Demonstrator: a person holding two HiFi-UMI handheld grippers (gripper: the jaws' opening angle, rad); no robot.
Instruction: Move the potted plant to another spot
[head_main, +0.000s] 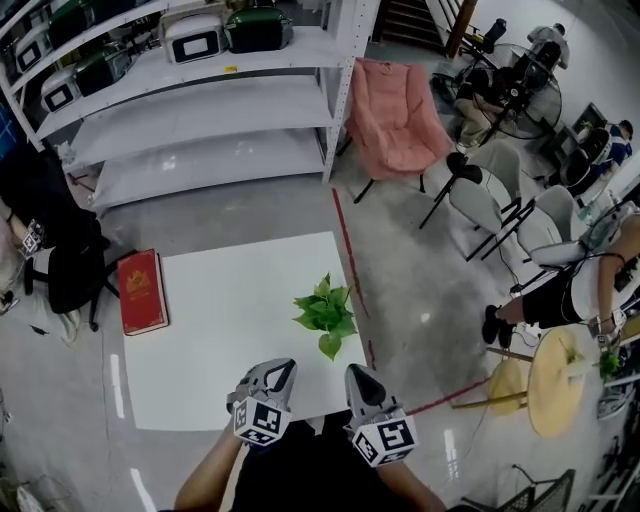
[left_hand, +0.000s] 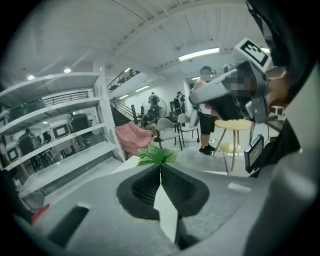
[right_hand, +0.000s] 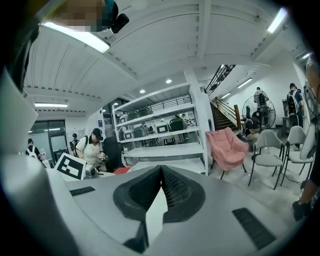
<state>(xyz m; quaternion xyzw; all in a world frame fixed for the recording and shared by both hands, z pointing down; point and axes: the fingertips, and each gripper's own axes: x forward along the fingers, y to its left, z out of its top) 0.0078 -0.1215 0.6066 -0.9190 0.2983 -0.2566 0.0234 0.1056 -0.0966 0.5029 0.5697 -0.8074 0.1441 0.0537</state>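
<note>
The potted plant (head_main: 325, 310), a small bunch of green leaves, stands near the right edge of the white table (head_main: 220, 300). Both grippers hover over the table's near edge, short of the plant and apart from it. My left gripper (head_main: 283, 370) is shut with nothing in it, a little left of the plant. In the left gripper view its jaws (left_hand: 160, 167) meet, and the plant's leaves (left_hand: 157, 156) show just beyond the tips. My right gripper (head_main: 359, 377) is shut and empty too, and its pads meet in its own view (right_hand: 161, 168).
A red book (head_main: 142, 290) lies at the table's left edge. Grey shelving (head_main: 200, 110) with boxes stands behind the table, with a pink chair (head_main: 395, 115) to its right. Chairs, a round yellow table (head_main: 555, 380) and seated people fill the right side.
</note>
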